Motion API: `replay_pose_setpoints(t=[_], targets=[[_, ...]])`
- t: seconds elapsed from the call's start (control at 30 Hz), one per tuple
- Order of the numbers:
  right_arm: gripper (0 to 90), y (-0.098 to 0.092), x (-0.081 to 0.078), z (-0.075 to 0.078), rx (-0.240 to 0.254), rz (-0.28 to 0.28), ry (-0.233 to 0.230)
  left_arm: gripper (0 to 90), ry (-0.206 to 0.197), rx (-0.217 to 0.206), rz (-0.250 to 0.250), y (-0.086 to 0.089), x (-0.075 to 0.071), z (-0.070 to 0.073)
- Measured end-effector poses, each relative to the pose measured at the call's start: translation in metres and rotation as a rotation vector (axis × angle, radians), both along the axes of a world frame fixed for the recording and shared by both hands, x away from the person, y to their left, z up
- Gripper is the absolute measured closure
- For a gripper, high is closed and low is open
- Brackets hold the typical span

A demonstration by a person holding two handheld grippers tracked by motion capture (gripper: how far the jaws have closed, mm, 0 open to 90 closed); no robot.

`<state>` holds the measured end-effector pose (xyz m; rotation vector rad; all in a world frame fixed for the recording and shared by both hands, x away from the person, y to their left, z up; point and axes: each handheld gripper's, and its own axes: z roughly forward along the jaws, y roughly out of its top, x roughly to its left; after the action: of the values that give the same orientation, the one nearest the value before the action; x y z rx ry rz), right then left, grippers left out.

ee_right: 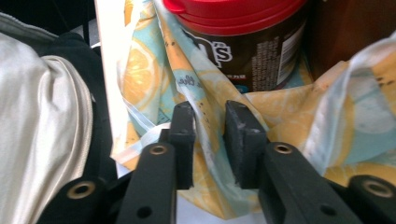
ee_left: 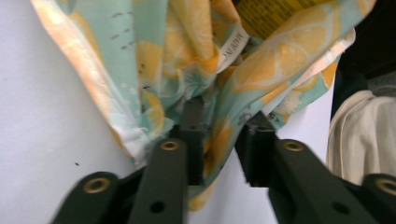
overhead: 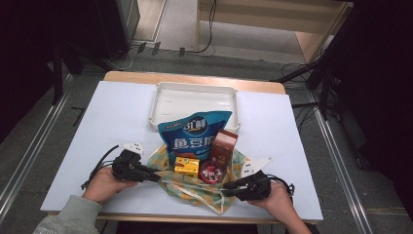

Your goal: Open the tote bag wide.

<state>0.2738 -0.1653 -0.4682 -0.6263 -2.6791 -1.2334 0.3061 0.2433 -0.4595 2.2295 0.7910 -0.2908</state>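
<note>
A cloth bag [overhead: 195, 189] with a lemon print lies at the near middle of the white table. A blue snack pouch [overhead: 195, 132], a brown carton [overhead: 225, 145], a yellow box [overhead: 187, 165] and a red-lidded jar [overhead: 211, 171] rest on it. My left gripper [overhead: 155, 176] meets the bag's left edge. In the left gripper view its jaws [ee_left: 224, 116] stand apart, with a fold of cloth [ee_left: 154, 70] loose between them. My right gripper [overhead: 226, 187] is at the bag's right edge. There its jaws [ee_right: 210, 109] are parted around cloth [ee_right: 210, 88] just below the jar [ee_right: 243, 42], and the pads do not press.
A shallow white tray [overhead: 160, 105] sits behind the pouch near the table's far edge. Bare tabletop [overhead: 112, 117] spreads to the left and right of the bag. The person's light clothing [ee_right: 46, 121] is close by the table's near edge. Cables lie on the floor beyond.
</note>
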Motion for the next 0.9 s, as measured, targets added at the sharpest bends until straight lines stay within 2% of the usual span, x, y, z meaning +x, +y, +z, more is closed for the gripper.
replay_pose_setpoints(t=[0.07, 0.17, 0.2, 0.4, 0.5, 0.57, 0.6, 0.77, 0.83, 0.9], targets=[[67.8, -0.002, -0.002, 0.005, 0.018, -0.005, -0.006, 65.8, 0.012, -0.02, -0.001, 0.001, 0.0, 0.004], [65.1, -0.005, -0.003, 0.01, 0.037, -0.01, -0.006, 59.3, 0.005, -0.026, -0.003, 0.002, -0.001, 0.007], [64.1, -0.007, -0.004, 0.015, 0.057, -0.017, -0.017, 56.2, -0.004, -0.028, -0.005, 0.003, -0.002, 0.011], [61.5, -0.016, -0.006, 0.029, 0.085, -0.046, -0.037, 48.3, -0.024, -0.047, -0.001, 0.009, -0.006, 0.026], [60.9, -0.021, -0.006, 0.033, 0.093, -0.064, -0.036, 46.9, -0.046, -0.063, 0.001, 0.014, -0.009, 0.034], [61.0, -0.024, -0.005, 0.036, 0.092, -0.077, -0.037, 46.6, -0.045, -0.068, 0.009, 0.015, -0.01, 0.036], [61.1, -0.025, -0.005, 0.038, 0.091, -0.085, -0.038, 46.7, -0.06, -0.081, 0.01, 0.019, -0.01, 0.041], [61.3, -0.032, -0.002, 0.044, 0.09, -0.127, -0.049, 46.9, -0.073, -0.06, 0.023, 0.022, -0.007, 0.049], [61.9, -0.034, 0.0, 0.047, 0.091, -0.144, -0.05, 47.2, -0.074, -0.067, 0.036, 0.023, -0.003, 0.053], [61.9, -0.037, 0.002, 0.05, 0.091, -0.157, -0.053, 47.3, -0.076, -0.054, 0.044, 0.022, 0.002, 0.057]])
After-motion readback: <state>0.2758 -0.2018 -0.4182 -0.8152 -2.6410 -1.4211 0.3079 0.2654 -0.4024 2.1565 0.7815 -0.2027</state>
